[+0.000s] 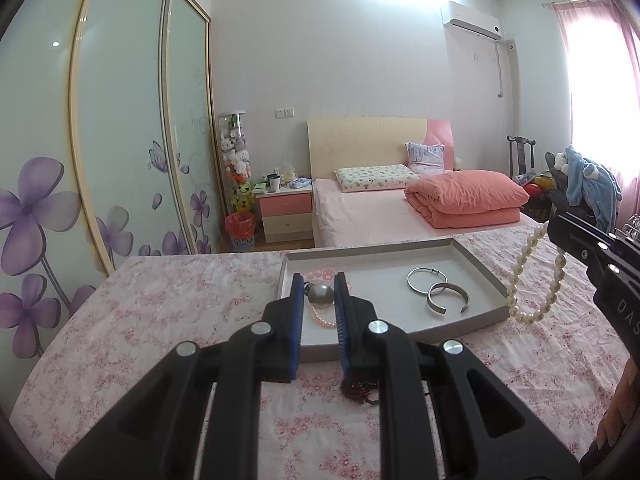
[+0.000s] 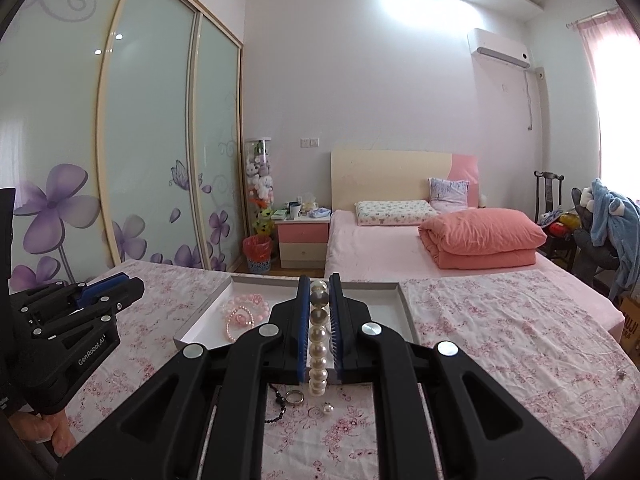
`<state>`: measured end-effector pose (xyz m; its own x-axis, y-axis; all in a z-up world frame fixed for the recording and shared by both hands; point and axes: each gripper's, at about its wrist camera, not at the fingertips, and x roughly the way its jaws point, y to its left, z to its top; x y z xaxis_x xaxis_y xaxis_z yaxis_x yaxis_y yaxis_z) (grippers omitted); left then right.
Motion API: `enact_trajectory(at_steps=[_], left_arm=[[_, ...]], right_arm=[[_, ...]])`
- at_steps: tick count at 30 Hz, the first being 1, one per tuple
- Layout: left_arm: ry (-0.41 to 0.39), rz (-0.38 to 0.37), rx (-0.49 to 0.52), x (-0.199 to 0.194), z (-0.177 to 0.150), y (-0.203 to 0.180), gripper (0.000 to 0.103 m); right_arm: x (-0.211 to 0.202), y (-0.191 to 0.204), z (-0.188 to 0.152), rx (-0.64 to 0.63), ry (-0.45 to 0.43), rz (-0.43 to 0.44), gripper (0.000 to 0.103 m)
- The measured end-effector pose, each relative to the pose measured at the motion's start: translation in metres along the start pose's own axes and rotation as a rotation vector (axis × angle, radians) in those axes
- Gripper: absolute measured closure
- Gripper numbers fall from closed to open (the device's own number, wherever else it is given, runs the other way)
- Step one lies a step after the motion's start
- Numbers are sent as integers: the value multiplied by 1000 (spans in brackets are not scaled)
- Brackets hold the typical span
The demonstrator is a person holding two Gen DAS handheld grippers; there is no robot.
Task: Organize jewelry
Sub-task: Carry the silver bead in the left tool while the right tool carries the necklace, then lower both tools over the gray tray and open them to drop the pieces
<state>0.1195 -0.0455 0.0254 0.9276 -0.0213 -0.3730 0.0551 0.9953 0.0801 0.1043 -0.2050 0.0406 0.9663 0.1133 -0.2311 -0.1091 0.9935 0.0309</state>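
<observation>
Left tongs [image 1: 319, 294]: black body, blue ribbed pads [image 1: 297, 308]. The jaws stand parallel and partly apart, with a clear gap between the pads and nothing clamped. In the right wrist view the same tongs [image 2: 132, 284] appear at the left edge, level above the table, pointing right. The person's left hand [image 2: 48, 428] grips the handle from below.

Right tongs [image 2: 319, 312]: jaws nearly closed, pads pressed against a pearl bracelet [image 2: 319, 344]. In the left wrist view the right tongs [image 1: 554, 226] enter from the right edge, raised, with the strand hanging from the tips.
</observation>
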Motion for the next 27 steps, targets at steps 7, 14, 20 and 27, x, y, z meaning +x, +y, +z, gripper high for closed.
enact_trajectory(at_steps=[7, 14, 20, 27], left_arm=[[-5, 1, 6, -2, 1, -6, 87], [6, -14, 3, 3, 1, -6, 87], [5, -15, 13, 13, 4, -6, 87], [17, -45, -25, 49, 18, 5, 87]], right_arm=[[-2, -1, 1, -6, -14, -2, 93], [-2, -1, 1, -4, -14, -3, 93], [9, 0, 11, -5, -16, -11, 93], [53, -6, 21, 15, 24, -5, 93]])
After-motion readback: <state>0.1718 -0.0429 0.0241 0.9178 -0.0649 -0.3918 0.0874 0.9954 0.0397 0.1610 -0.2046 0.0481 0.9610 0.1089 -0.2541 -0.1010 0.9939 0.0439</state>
